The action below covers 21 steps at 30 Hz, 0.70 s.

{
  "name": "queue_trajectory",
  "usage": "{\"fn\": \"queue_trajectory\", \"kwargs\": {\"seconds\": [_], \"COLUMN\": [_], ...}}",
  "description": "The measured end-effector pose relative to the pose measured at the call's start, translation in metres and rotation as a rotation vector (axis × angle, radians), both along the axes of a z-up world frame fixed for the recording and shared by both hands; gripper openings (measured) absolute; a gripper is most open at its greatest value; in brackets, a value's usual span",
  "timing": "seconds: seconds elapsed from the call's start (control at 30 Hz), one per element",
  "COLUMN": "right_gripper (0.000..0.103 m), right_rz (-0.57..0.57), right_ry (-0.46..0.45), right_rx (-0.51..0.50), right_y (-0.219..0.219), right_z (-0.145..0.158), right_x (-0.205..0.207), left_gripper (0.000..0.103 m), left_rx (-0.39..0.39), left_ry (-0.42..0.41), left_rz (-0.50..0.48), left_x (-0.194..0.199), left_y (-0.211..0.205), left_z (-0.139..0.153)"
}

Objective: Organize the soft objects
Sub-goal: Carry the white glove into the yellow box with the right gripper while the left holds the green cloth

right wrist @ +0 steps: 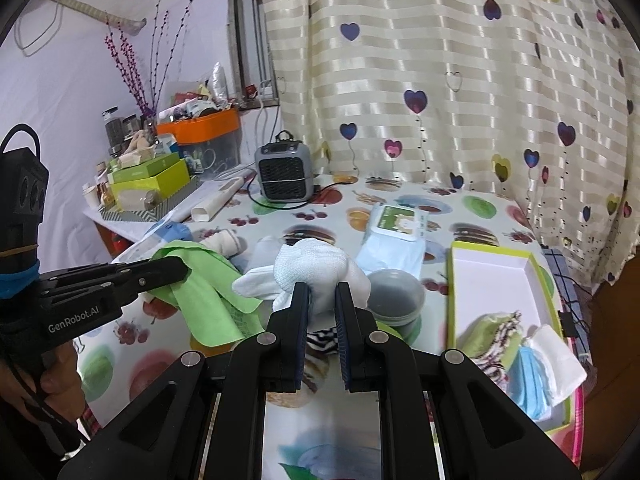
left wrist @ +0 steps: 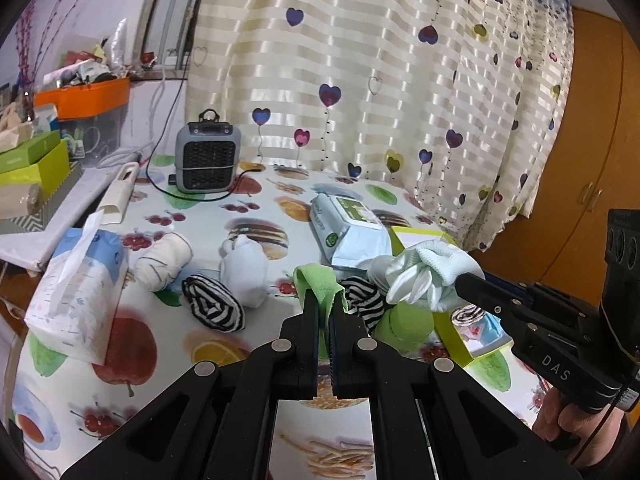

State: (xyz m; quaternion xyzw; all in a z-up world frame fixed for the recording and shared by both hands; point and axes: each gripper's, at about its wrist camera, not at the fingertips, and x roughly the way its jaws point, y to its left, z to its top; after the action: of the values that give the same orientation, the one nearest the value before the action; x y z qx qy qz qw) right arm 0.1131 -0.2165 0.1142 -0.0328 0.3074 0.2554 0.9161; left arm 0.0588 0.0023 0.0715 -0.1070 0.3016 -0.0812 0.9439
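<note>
A fruit-print table [left wrist: 168, 364] holds a green-rimmed box [right wrist: 492, 258] at its right side, with folded cloths and masks in its near end. The left gripper [left wrist: 325, 300] pinches a green cloth [left wrist: 318, 278] above striped socks [left wrist: 212, 306]. The right gripper [right wrist: 322, 294] pinches a white glove [right wrist: 316, 266] beside it, above the table.
</note>
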Motion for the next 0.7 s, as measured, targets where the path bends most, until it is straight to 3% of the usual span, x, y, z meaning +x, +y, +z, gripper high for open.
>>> {"fn": "queue_trajectory", "kwargs": {"seconds": [0.7], "right_gripper": [0.014], "right_rz": [-0.245], "right_ry": [-0.005], "right_rx": [0.013], "right_y": [-0.099], "right_z": [0.000], "right_x": [0.010], "left_gripper": [0.004], "left_rx": [0.009], "left_ry": [-0.020], "left_rz": [-0.113], "left_x": [0.027], "left_y": [-0.057], "left_z": [0.016]}}
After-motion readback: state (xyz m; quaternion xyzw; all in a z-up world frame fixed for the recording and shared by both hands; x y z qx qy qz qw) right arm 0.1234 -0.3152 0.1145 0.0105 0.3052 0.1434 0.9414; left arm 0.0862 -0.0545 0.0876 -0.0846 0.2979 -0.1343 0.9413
